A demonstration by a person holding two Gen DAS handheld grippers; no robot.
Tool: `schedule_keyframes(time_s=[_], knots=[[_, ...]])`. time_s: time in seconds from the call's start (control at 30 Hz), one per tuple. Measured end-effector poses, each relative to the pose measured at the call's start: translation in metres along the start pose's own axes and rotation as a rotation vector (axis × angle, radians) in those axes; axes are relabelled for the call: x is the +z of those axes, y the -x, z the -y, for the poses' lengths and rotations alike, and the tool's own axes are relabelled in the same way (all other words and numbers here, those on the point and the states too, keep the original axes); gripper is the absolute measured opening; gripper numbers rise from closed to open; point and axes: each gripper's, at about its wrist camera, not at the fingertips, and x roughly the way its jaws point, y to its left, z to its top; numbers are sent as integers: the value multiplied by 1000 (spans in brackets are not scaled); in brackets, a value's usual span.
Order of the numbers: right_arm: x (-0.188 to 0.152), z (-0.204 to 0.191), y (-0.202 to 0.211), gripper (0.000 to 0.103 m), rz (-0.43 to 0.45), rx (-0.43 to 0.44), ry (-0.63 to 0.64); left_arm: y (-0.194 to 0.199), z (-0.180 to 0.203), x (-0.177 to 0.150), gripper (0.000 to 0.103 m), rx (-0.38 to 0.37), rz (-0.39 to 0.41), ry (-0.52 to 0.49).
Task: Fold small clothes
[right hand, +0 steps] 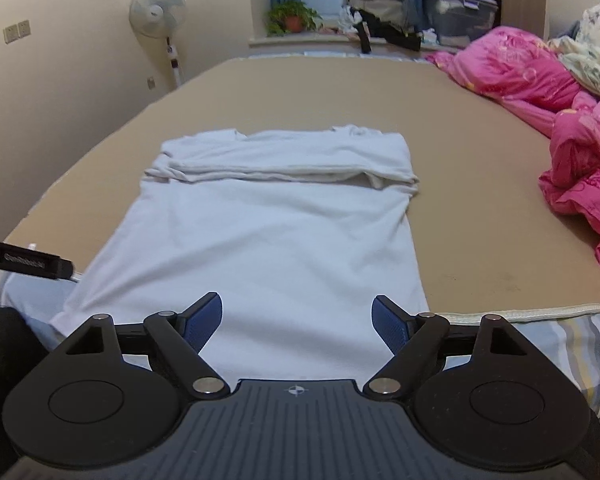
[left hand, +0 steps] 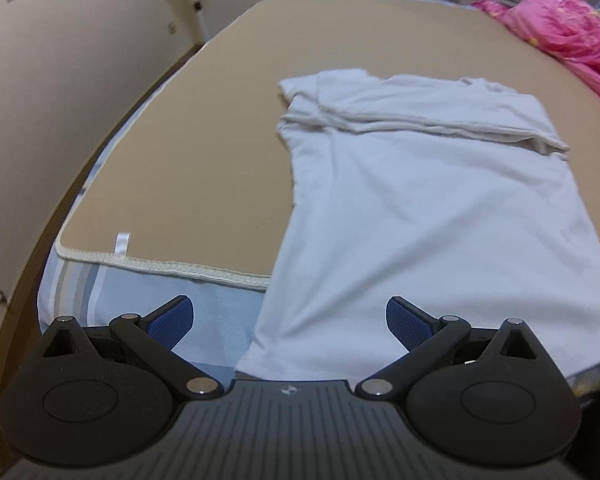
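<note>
White cotton T-shirt (right hand: 260, 232) spread flat on tan mattress pad (right hand: 480, 240), top portion with both sleeves already folded down into a band across the chest, hem end hanging past the pad's near edge onto striped sheet (left hand: 76, 280). Left gripper (left hand: 290, 322) spread wide with nothing between the blue pads, hovering over the shirt's near left corner. Right gripper (right hand: 297, 322) likewise spread and empty, centred above the hem. Likely next: pinch the two hem corners and carry them up toward the folded band. Risk, as a judgement: hem draped over the edge may slide further off if only one layer gets pinched, leaving the back layer behind and a skewed fold; uneven lift between the two hands could drag the sleeve band out of line. Right wrist view alone shows the pedestal fan (right hand: 158, 8) in full, potted plant (right hand: 292, 16) on the sill, clutter by the window and the other gripper's black side at far left. Left wrist view alone shows the pad's white loop tag (left hand: 123, 245) and stitched border. Pink quilt (right hand: 572, 136) bunched well clear on the right.
</note>
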Motion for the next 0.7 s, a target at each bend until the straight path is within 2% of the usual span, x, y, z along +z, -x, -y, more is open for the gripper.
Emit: schedule_keyframes(time_s=[0.17,0.27,0.5,0.7], knots=[[-11,-12,18,84,23,-3,36,22,2,-16,103,1,53,-23],[-12,-15,25,84,40,-9,41,23,1,-22,103,25,43,-39],[-12,-17,30,84,49,-24,46,29,-13,-24,103,45,55,4],[-13,-18,26,84,29,-37,26,24,-17,-21,103,51,46,16]])
